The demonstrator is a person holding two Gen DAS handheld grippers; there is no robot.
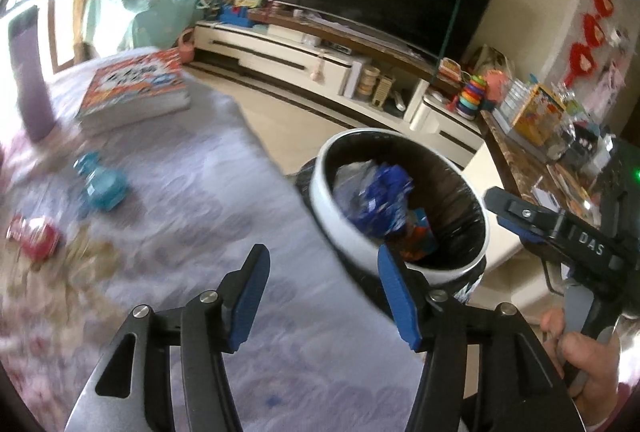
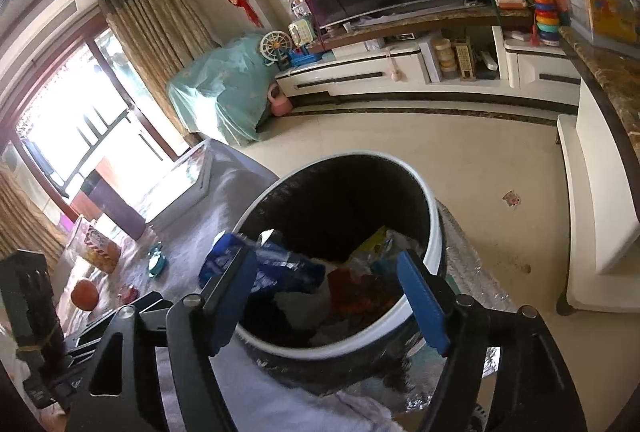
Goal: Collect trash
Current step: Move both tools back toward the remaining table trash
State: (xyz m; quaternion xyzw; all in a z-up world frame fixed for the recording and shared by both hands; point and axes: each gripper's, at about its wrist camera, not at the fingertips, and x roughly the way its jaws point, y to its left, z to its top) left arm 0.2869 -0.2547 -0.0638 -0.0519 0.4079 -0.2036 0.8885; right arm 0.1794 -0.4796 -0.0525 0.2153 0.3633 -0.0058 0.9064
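Note:
A white-rimmed trash bin (image 1: pixel 340 232) with a black liner stands beside the table and holds a crumpled blue wrapper (image 1: pixel 384 203) and other trash. My left gripper (image 1: pixel 320 296) is open and empty over the table edge, just left of the bin. My right gripper (image 2: pixel 328 296) is open and empty above the bin (image 2: pixel 434 232); the blue wrapper (image 2: pixel 288 268) lies in the bin between its fingers. The right gripper also shows in the left wrist view (image 1: pixel 520 216), at the bin's right. A red wrapper (image 1: pixel 34 236) and a teal bottle (image 1: pixel 104 183) lie on the table.
The table (image 1: pixel 200 191) has a lilac patterned cloth, a book (image 1: pixel 136 87) and a purple cup (image 1: pixel 30 79). An orange (image 2: pixel 85 294) and a snack packet (image 2: pixel 100 248) sit on the table too. A TV stand (image 2: pixel 400 71) with toys lines the far wall.

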